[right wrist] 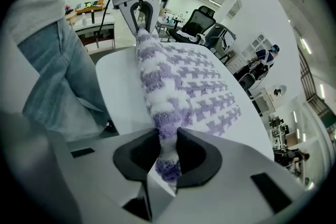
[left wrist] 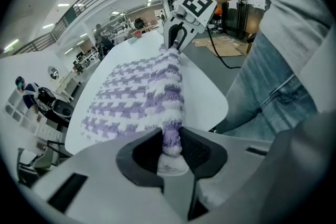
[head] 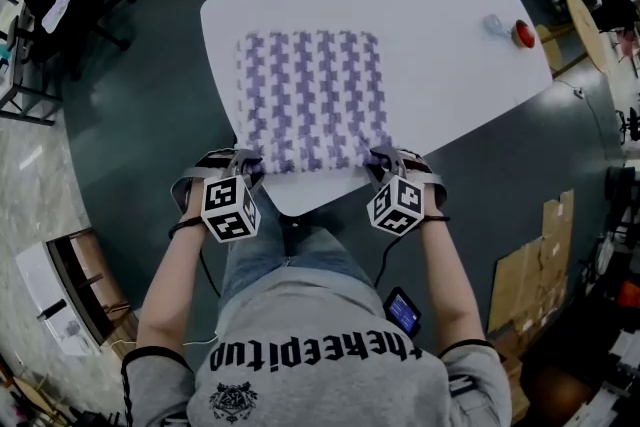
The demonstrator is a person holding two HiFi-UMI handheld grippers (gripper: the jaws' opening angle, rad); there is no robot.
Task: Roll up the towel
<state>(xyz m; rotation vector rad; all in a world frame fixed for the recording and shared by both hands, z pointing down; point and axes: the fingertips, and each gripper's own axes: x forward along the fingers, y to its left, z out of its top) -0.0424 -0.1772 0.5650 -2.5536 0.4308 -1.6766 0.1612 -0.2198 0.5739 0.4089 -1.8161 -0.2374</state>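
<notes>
Gripping towel (head: pixel 312 100) near edge, we hold both corners; left gripper (head: pixel 247 168) clamped on left corner; right gripper (head: pixel 386 163) clamped on right; rest flat on table (head: pixel 440 35).

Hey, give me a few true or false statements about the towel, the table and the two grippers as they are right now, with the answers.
1. The towel is fully rolled up. False: it lies spread flat on the table, with only its near edge gathered.
2. The left gripper and the right gripper each pinch the towel's near edge. True.
3. The towel is purple and white. True.
4. The red button sits on the towel. False: it sits on bare table at the far right, apart from the towel.
</notes>
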